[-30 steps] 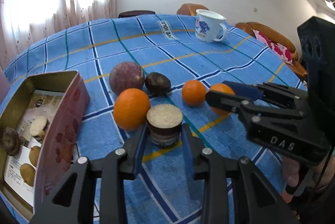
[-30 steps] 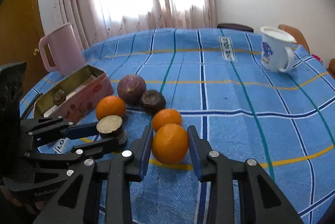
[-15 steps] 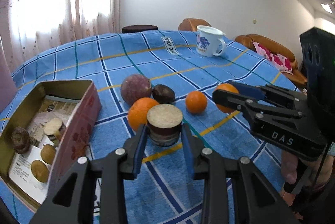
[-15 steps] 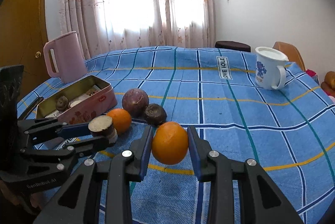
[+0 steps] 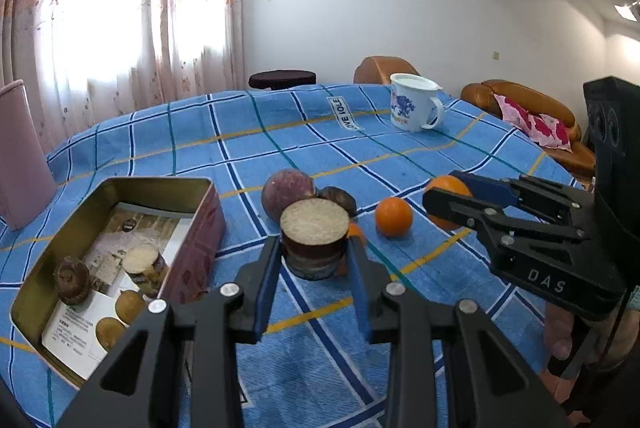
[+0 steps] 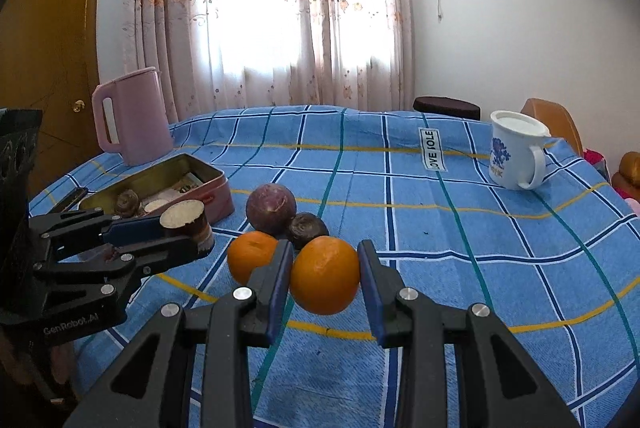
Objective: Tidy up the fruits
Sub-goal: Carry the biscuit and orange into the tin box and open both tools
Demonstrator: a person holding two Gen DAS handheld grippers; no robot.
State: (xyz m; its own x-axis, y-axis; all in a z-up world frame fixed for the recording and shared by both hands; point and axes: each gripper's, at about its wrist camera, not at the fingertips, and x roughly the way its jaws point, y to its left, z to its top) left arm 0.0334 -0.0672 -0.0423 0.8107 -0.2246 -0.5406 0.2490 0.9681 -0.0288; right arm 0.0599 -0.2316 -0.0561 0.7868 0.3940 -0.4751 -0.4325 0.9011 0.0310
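I see a round table under a blue checked cloth. Left of my left gripper sits an open red metal tin, a pink plastic jug beyond it. Ahead lie a purple round fruit, a dark wrinkled fruit and an orange. Far right stands a white enamel mug.

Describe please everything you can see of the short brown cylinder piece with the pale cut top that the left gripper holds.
The short brown cylinder piece is a stubby round chunk, perhaps a cut root. Its flat top is pale beige and grainy; its side is dark brown, rough and banded. It stands upright, cut face up, clamped at its sides between the blue-padded fingers of the left gripper. In the right wrist view it seems lifted above the blue checked tablecloth, near the open pink metal tin. Only the fingers touch it.
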